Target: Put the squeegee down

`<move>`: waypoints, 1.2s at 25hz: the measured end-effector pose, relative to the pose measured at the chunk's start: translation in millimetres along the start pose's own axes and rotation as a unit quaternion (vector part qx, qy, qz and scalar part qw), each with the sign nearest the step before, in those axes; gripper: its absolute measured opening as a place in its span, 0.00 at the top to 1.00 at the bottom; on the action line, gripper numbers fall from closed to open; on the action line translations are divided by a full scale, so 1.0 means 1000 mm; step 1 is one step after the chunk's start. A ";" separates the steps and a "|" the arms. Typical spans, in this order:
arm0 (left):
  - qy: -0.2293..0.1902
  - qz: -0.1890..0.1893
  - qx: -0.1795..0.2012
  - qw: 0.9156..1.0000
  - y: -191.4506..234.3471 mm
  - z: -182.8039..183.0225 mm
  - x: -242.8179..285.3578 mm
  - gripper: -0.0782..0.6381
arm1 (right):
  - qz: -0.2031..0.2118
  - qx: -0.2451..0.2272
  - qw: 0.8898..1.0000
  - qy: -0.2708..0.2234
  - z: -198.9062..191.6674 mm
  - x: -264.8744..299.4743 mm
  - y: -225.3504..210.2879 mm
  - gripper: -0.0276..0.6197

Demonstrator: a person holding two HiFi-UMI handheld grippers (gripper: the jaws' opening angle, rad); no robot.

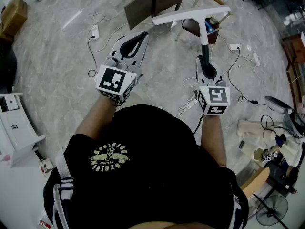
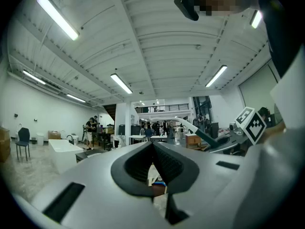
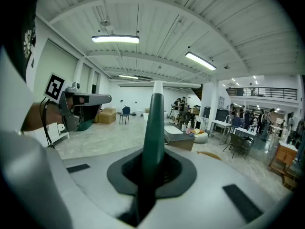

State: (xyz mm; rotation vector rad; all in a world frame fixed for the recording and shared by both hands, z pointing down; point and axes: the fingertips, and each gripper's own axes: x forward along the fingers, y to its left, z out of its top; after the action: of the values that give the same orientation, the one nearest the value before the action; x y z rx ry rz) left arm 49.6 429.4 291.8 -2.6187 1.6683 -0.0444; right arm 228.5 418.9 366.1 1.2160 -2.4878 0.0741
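Note:
The squeegee has a long white blade (image 1: pixel 190 15) on a dark green handle (image 1: pixel 205 46). It is held upright and out in front of me, above the floor. My right gripper (image 1: pixel 206 63) is shut on the lower part of that handle. In the right gripper view the handle (image 3: pixel 153 123) rises between the jaws up to the blade (image 3: pixel 159 84). My left gripper (image 1: pixel 142 36) is level to the left, apart from the squeegee, with its jaw tips together and nothing between them. The left gripper view shows its own shut jaws (image 2: pixel 153 144) and the squeegee (image 2: pixel 193 127) off to the right.
A marble floor with a white power strip (image 1: pixel 94 31) and loose cables lies below. A brown seat (image 1: pixel 194 28) stands under the blade. Wooden panels (image 1: pixel 143 6) are behind, a white cabinet (image 1: pixel 16 130) at left, a fan (image 1: pixel 271 210) and clutter at right.

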 end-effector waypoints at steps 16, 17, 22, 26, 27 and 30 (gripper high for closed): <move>0.029 0.052 0.032 0.998 0.035 -0.009 0.014 0.86 | -0.021 0.033 0.999 -0.034 0.014 0.039 -0.034 0.90; 0.027 0.047 0.035 0.998 0.035 -0.009 0.017 0.86 | -0.025 0.038 0.998 -0.038 0.015 0.040 -0.035 0.90; 0.011 0.027 0.041 0.999 0.074 -0.004 0.038 0.86 | -0.042 0.052 0.996 -0.057 0.038 0.076 -0.035 0.90; 0.009 0.020 0.038 0.999 0.117 -0.004 0.061 0.86 | -0.051 0.056 0.996 -0.055 0.058 0.114 -0.036 0.90; 0.004 0.016 0.039 0.999 0.126 -0.002 0.066 0.86 | -0.053 0.058 0.995 -0.055 0.062 0.122 -0.035 0.90; -0.012 0.002 0.046 0.999 0.149 0.006 0.080 0.86 | -0.058 0.065 0.995 -0.057 0.078 0.142 -0.034 0.90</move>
State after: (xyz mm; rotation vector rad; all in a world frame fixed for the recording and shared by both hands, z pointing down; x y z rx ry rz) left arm -50.6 293.9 279.1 -2.5382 1.6234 -0.0876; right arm 151.3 274.9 339.5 1.4525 -2.5375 0.1412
